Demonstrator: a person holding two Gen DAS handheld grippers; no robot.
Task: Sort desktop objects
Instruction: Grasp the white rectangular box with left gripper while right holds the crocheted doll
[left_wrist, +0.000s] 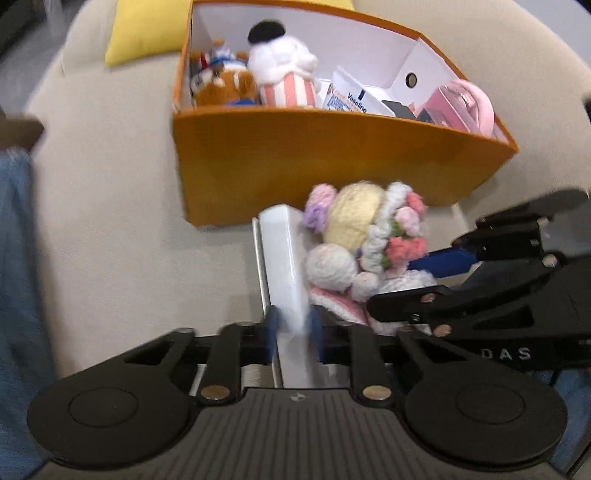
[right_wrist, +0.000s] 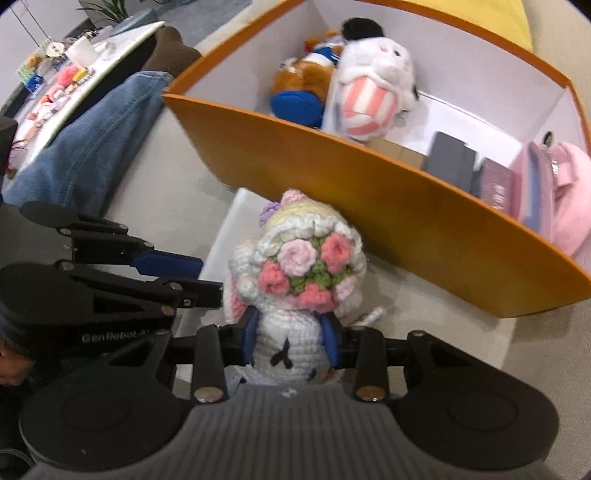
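Fingers of the left gripper (left_wrist: 293, 325) are clamped on a white box (left_wrist: 282, 254), its blue pads pressed against the near end, while the right gripper (right_wrist: 291, 338) has its fingers squeezed on the head of a crochet doll (right_wrist: 295, 273). Both things hang just in front of the orange bin (left_wrist: 295, 155), which sits on a cream cushioned surface (left_wrist: 110, 184), so the step in hand looks like carrying two pickups to the bin together. Next each hand likely has to rise over the near wall and let go above a free patch, the doll probably beside the plush toys (right_wrist: 369, 85) and the box among the packets (left_wrist: 351, 98). From the left wrist, the box's long white face and the right gripper reaching in from the side are plain. Only the right wrist shows the doll's stitched face between the pads, a leg in jeans (right_wrist: 96, 122), and a cluttered desk (right_wrist: 92, 74) well behind.
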